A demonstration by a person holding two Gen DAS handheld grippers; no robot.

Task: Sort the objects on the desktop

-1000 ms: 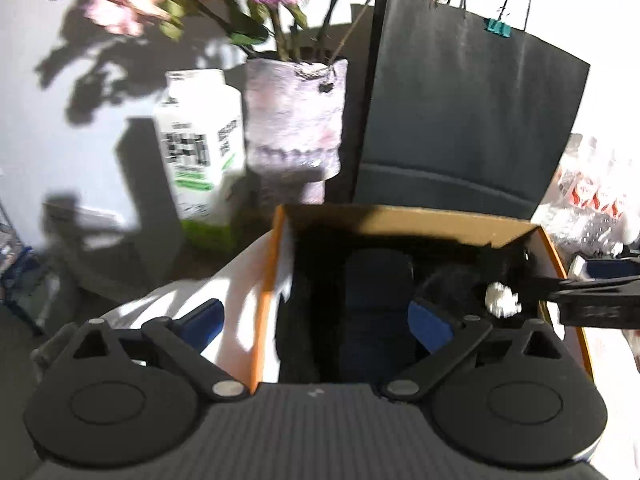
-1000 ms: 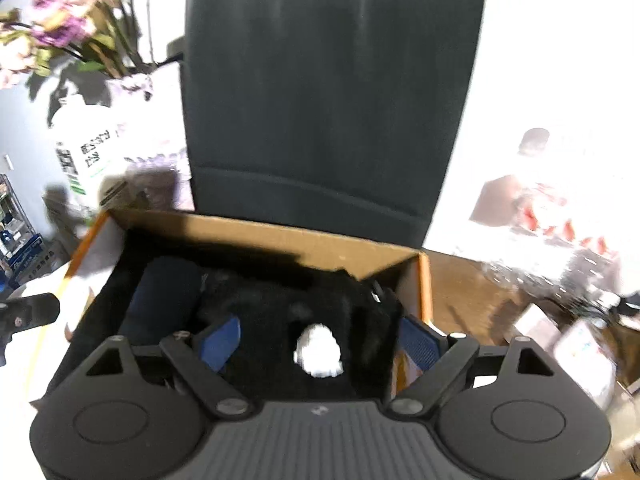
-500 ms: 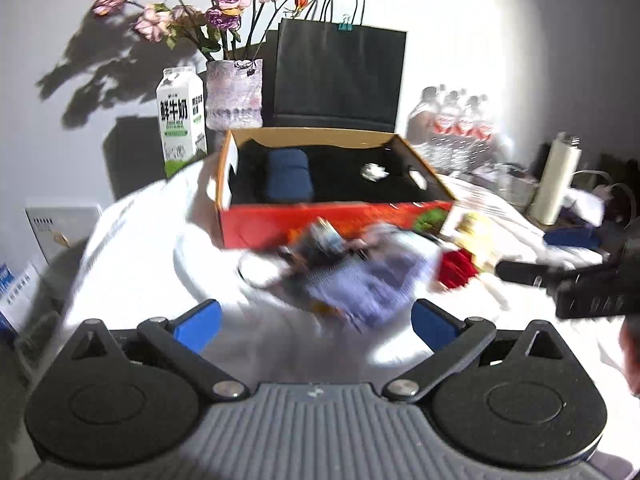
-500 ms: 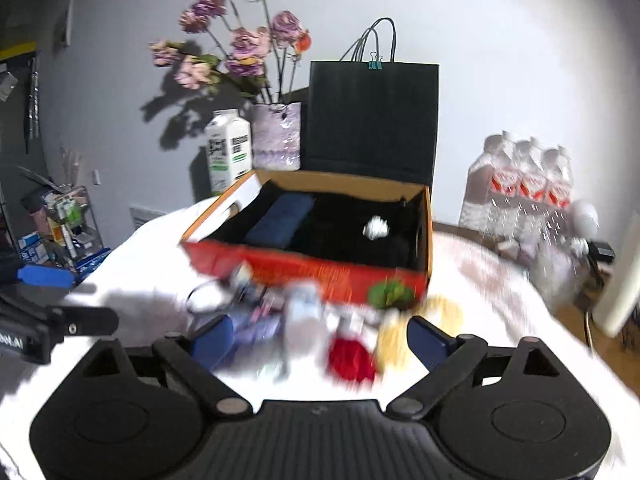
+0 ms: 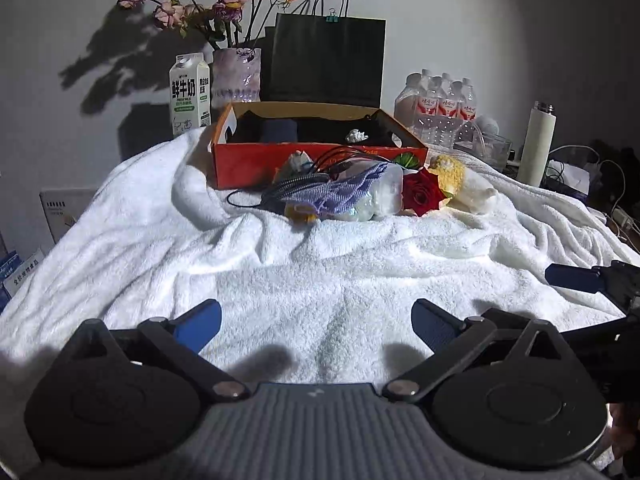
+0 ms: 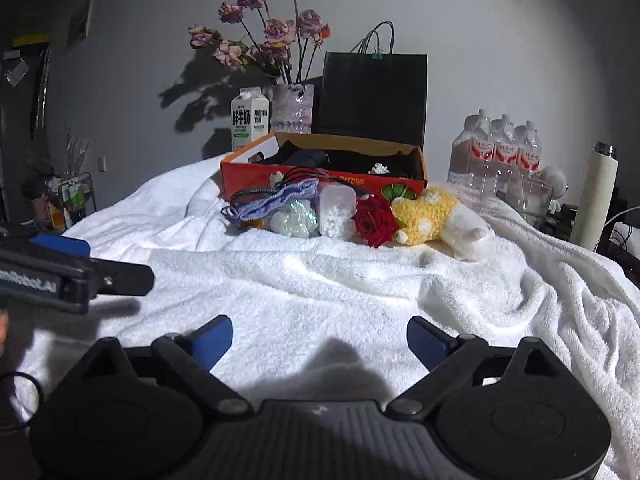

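Observation:
An orange box (image 5: 256,160) (image 6: 256,178) stands at the far middle of the white towel (image 5: 320,280) and holds dark cloth and a white crumpled wad (image 5: 356,135). In front of it lies a pile: black cables (image 5: 296,180), a purple woven cloth (image 5: 340,192), a clear jar of white beads (image 6: 337,210), a red rose (image 6: 374,220) and a yellow-and-white plush toy (image 6: 436,216). My left gripper (image 5: 316,322) is open and empty, low over the towel, well short of the pile. My right gripper (image 6: 320,340) is open and empty too.
Behind the box stand a milk carton (image 5: 190,94), a vase of dried flowers (image 5: 236,76) and a black paper bag (image 5: 328,60). A pack of water bottles (image 5: 440,108) and a white flask (image 5: 538,144) stand at the right. Shelves (image 6: 68,200) are at the left.
Both grippers have pulled back from just above the box to the near side of the towel. The pile in front of the box is now in view.

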